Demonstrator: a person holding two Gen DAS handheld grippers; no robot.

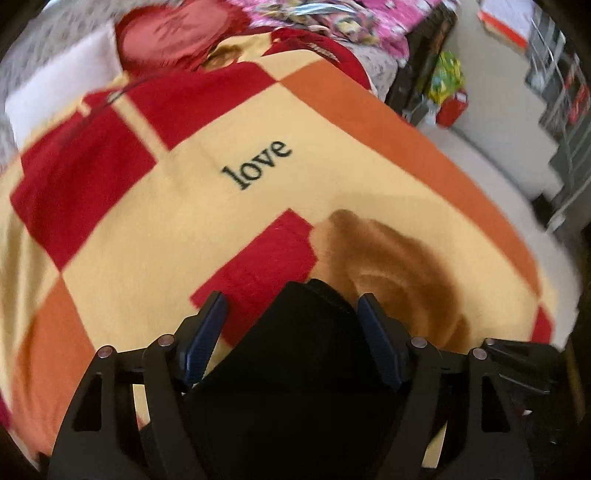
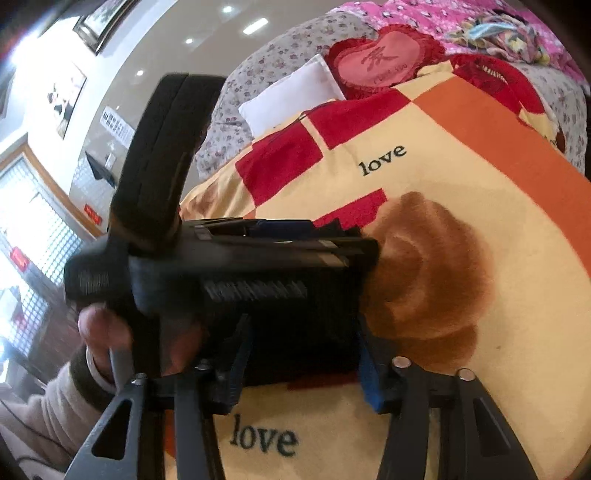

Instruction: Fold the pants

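Observation:
Folded black pants (image 1: 295, 369) lie on a yellow, red and orange blanket (image 1: 166, 229) printed with "love". My left gripper (image 1: 291, 306) points down over the bundle with its blue pads wide apart. The cloth sits between them, and a strip of blanket shows beside the left pad, so it is open. In the right wrist view my right gripper (image 2: 303, 354) has its blue pads against both sides of the pants (image 2: 303, 332). The left gripper's black body (image 2: 240, 254) crosses just above the bundle, held by a person's hand (image 2: 103, 332).
A red heart-shaped cushion (image 2: 380, 62), a white pillow (image 2: 295, 92) and a pink quilt (image 2: 443, 18) lie at the far end of the bed. The bed's right edge drops to a pale floor (image 1: 498, 177), where a metal rack (image 1: 565, 110) and coloured bags (image 1: 447, 81) stand.

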